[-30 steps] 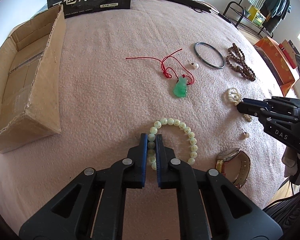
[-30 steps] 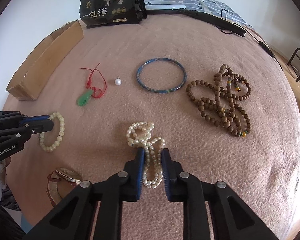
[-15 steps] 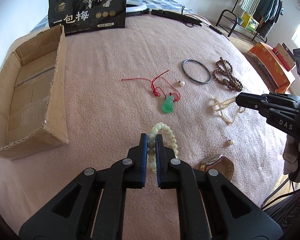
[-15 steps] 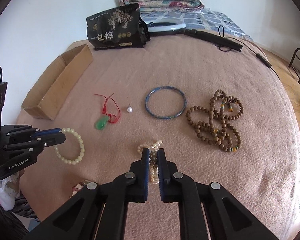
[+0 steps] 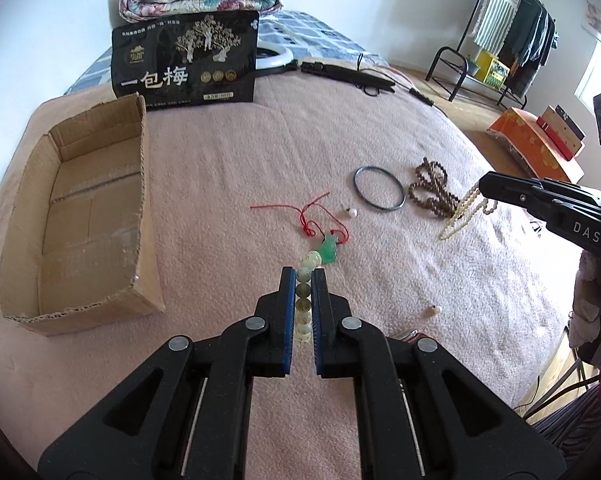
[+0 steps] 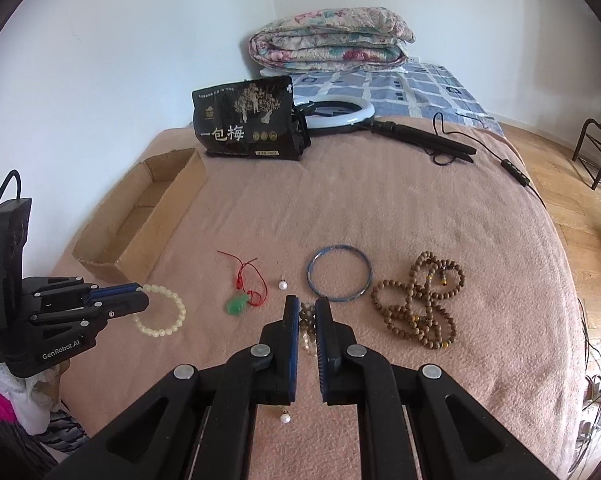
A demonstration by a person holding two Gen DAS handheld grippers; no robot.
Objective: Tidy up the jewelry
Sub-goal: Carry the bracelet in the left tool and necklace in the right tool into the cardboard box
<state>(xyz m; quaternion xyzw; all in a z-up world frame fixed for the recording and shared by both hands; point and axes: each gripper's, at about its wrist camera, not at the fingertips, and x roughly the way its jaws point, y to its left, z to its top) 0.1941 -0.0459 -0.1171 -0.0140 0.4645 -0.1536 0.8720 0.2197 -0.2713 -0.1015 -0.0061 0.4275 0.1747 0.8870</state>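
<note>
- While both claws hang over the bed (image 6: 440,208), the left claw (image 5: 303,280) is clamped on the pale bead bracelet (image 6: 162,312), which dangles clear of the blanket.
- The right claw (image 6: 307,312) is clamped on the pearl strand (image 5: 462,214), whose loops hang from its tip.
- The cardboard box (image 5: 76,216) sits open to the left, well apart from both loads; judging by the task, it is the likely drop spot.
- Risk: each grip pinches only a few beads, so a quick swing could slide them free.
- Risk: the drooping pearl loops could catch the brown bead necklace (image 6: 420,300) or bangle (image 6: 339,272) and drag them.
- The green pendant (image 5: 327,250) and loose pearl (image 5: 352,212) lie near the left claw's path.
</note>
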